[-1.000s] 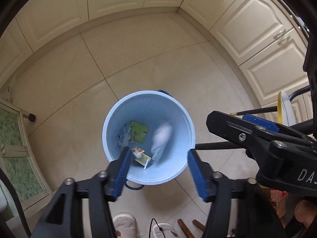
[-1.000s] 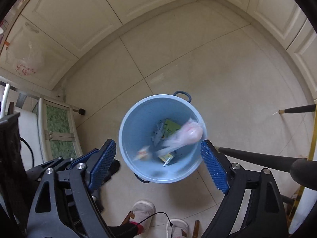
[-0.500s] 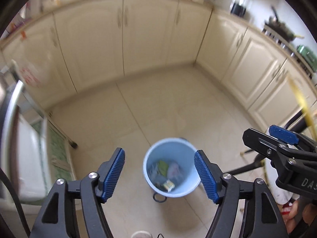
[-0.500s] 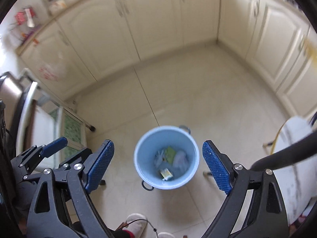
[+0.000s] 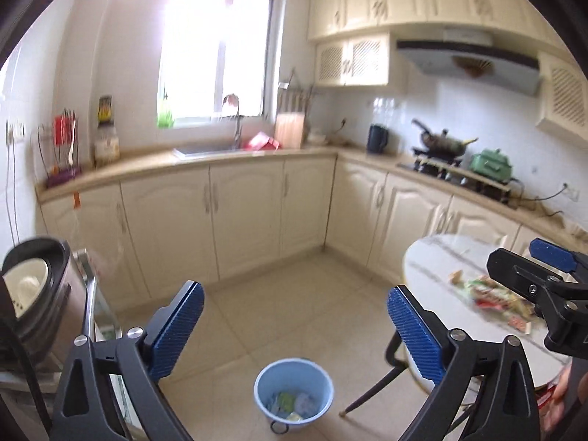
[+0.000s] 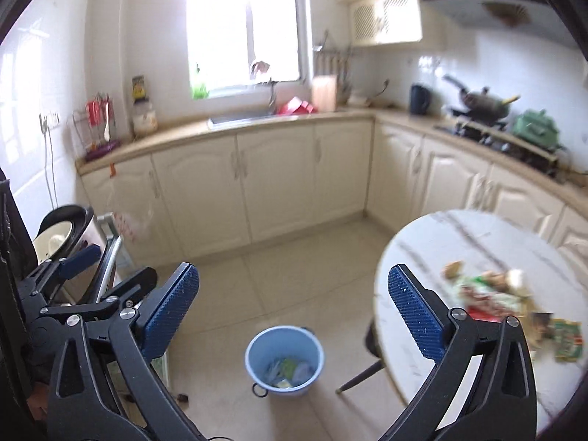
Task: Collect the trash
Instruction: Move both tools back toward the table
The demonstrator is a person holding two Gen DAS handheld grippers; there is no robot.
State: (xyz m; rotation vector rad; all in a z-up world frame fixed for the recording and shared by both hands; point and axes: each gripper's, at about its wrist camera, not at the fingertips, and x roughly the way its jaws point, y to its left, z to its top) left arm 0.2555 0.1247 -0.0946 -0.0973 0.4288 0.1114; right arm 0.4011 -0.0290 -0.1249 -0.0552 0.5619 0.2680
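Two grippers, both with jaws spread wide and nothing between the blue pads: left gripper (image 5: 296, 330) and right gripper (image 6: 294, 314), jaws having just been opening. Empty and gaping, probably to be ready for the next pick. Seen between each pair of fingers, down on the tiled floor (image 5: 294, 294): pale blue bucket (image 5: 294, 394), upright, mouth facing straight up, its long axis vertical, so dropped scraps fall in; already holding a few wrappers and bits of tissue (image 5: 292, 404). Placed just beside the round marble table (image 6: 477, 242), near one dark table leg (image 6: 358, 376), likely for a short carry from tabletop to bin. Further out to the right, on that tabletop: remaining trash (image 6: 488, 294), a blurred heap of green, red and tan wrappers lying flat; long axis hard to tell through the blur. One more small packet (image 6: 567, 340) near the table's edge. Beyond: cream cabinets (image 5: 242, 213), sink (image 5: 205, 151) under the window, stove (image 5: 437, 163) with a pan.
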